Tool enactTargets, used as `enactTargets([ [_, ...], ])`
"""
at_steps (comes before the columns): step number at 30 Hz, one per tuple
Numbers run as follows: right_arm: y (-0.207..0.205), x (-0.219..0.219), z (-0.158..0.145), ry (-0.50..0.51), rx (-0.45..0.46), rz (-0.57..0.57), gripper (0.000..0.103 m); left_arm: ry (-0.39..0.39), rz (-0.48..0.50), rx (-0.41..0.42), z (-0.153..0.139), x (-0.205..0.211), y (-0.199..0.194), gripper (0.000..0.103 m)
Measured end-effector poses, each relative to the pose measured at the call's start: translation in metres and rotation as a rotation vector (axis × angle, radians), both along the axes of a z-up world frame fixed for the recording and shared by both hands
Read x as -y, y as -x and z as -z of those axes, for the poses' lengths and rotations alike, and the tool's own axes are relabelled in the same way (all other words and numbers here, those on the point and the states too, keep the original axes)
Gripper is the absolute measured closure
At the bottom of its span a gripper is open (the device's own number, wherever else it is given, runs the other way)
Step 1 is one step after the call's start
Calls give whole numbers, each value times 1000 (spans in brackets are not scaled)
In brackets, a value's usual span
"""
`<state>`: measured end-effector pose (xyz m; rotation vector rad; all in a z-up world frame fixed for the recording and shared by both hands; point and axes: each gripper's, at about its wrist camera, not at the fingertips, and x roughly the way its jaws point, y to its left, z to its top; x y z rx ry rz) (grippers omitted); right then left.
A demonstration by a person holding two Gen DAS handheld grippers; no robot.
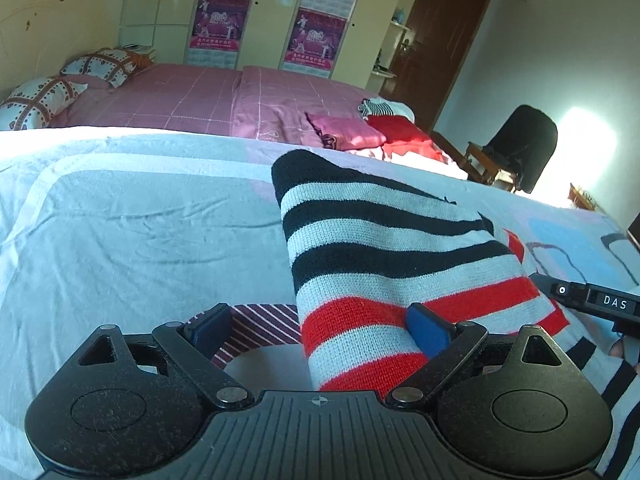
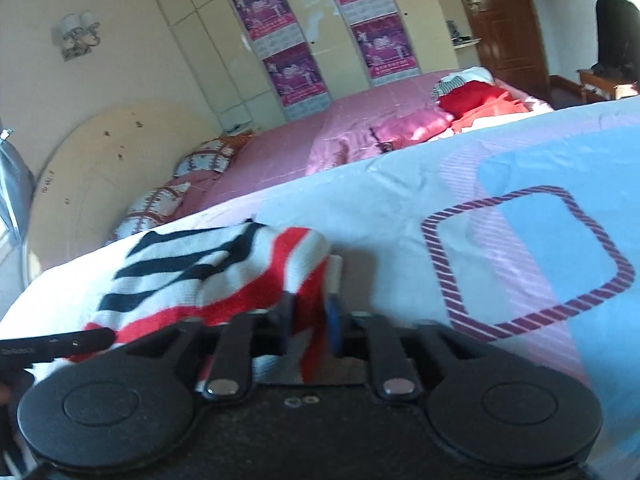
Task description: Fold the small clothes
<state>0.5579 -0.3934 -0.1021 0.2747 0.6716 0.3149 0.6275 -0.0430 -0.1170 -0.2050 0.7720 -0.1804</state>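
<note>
A small knitted garment point(image 1: 384, 248) with black, white and red stripes lies on the pale blue bedsheet point(image 1: 120, 220). In the left wrist view its red-striped end drapes between the blue pads of my left gripper point(image 1: 320, 330), whose jaws stand wide apart around it. In the right wrist view the same garment point(image 2: 208, 272) is bunched up, and my right gripper point(image 2: 310, 318) is shut on its red-and-white edge. The right gripper's body shows at the right of the left wrist view point(image 1: 592, 300).
A pink bed point(image 1: 224, 100) with patterned pillows point(image 1: 36, 100) stands behind, with folded pink and red clothes point(image 1: 372, 132) on its near corner. A dark chair point(image 1: 520, 148) and a brown door point(image 1: 436, 40) are at the right. Wardrobes with posters line the back wall.
</note>
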Motion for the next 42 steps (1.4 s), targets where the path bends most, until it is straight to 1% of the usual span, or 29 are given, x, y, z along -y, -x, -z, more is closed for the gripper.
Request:
enactTargets([
  [1,0,3,0,-17,-14,5,70,-12,1,-4,-1,0,-1,5],
  [3,3,14,-4,-73,-47,12,66,-33,2,-11,-5,1,-2,4],
  [5,14,23,-15,-125,-50,10,66,-42,1,-4,-16,-3,2,4],
  [6,21,27,-20,-147,-51,-2,66,-34,9,18,-23,-5,9,4],
  [9,42,28,-29,-187,-60,-64,64,23,38,20,-30,-10,28,4],
  [11,49,25,-28,-210,-100,-98,64,46,58,3,-26,-10,37,4],
  [13,54,23,-24,-219,-126,-108,62,73,68,0,-21,-12,44,4],
  [15,54,24,-18,-222,-158,-103,59,130,62,-17,-16,-19,44,4],
  [16,53,26,-14,-241,-179,-98,52,161,65,-27,-13,-21,43,4],
  [18,53,33,-6,-295,-211,-80,46,198,76,-43,-9,-25,43,5],
  [20,51,41,3,-365,-257,-80,46,234,95,-68,-4,-29,43,5],
  [21,50,46,8,-407,-281,-81,46,261,102,-87,-1,-31,42,6],
  [22,50,50,12,-453,-297,-84,47,296,111,-104,3,-33,41,10],
  [23,48,53,17,-490,-313,-87,48,333,120,-116,6,-37,39,11],
  [25,45,57,20,-528,-330,-96,48,371,138,-129,9,-42,36,11],
  [27,40,55,22,-541,-344,-115,48,391,164,-142,11,-43,30,11],
  [30,30,48,19,-517,-357,-146,50,382,192,-150,11,-38,22,11],
  [33,24,41,19,-504,-356,-163,54,373,203,-147,10,-30,17,11],
  [37,18,33,18,-493,-347,-184,56,357,215,-133,10,-19,12,11],
  [38,17,31,18,-486,-343,-193,56,344,221,-126,9,-17,12,11],
  [41,17,29,17,-469,-333,-216,56,265,248,-106,5,-3,12,11],
  [42,17,32,18,-471,-335,-223,57,254,252,-101,5,0,12,11],
])
